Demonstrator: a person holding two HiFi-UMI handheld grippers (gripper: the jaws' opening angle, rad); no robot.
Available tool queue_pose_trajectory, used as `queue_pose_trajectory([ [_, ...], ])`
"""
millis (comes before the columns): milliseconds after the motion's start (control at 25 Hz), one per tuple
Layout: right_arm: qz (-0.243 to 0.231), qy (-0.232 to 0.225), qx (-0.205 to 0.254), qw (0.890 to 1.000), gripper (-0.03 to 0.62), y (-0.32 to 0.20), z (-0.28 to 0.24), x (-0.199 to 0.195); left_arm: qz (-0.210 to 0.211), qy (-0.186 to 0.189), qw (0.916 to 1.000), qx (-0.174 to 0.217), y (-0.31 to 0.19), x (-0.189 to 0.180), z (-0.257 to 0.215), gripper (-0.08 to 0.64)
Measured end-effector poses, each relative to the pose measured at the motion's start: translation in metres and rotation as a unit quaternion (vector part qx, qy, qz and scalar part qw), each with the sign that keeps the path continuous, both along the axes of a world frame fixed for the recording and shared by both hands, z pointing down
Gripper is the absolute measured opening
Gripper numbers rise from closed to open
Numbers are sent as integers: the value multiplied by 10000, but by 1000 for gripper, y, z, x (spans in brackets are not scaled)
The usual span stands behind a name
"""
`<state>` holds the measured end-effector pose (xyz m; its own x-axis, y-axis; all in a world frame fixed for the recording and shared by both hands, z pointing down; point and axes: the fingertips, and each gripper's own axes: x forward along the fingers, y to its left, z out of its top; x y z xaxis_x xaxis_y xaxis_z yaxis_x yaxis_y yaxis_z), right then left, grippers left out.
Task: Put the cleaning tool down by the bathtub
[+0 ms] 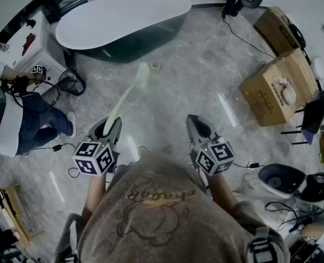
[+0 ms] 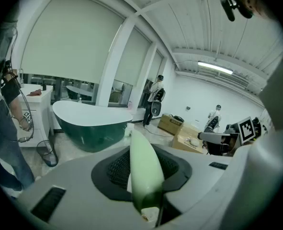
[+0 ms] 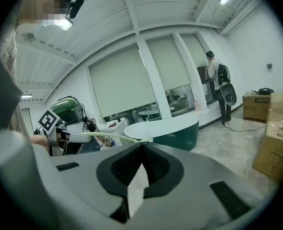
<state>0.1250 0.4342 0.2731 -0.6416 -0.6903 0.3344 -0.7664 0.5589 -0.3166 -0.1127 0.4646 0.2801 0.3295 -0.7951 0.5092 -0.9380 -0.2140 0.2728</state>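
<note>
The left gripper's (image 1: 111, 126) fingers (image 2: 179, 169) are clamped on the handle end of the pale green long-handled cleaning brush (image 1: 128, 97). The brush runs out ahead between them, its head over the floor, pointing at the bathtub (image 1: 123, 15) but stopping short of it. The right gripper (image 1: 197, 124) has its fingers (image 3: 155, 164) closed tip to tip with nothing between them.

The floor is grey marble tile (image 1: 194, 75) in a bright white room with tall blinds. There is one dark green, white-rimmed bathtub. Two cardboard boxes (image 1: 274, 89) stand to the right. One person in jeans (image 1: 30, 119) is at the left.
</note>
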Motion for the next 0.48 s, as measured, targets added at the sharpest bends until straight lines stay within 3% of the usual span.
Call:
queue_pose_trajectory([
  [480, -12, -96, -63, 9999, -2, 3, 5, -35, 158, 53, 9998, 60, -5, -19, 3, 106],
])
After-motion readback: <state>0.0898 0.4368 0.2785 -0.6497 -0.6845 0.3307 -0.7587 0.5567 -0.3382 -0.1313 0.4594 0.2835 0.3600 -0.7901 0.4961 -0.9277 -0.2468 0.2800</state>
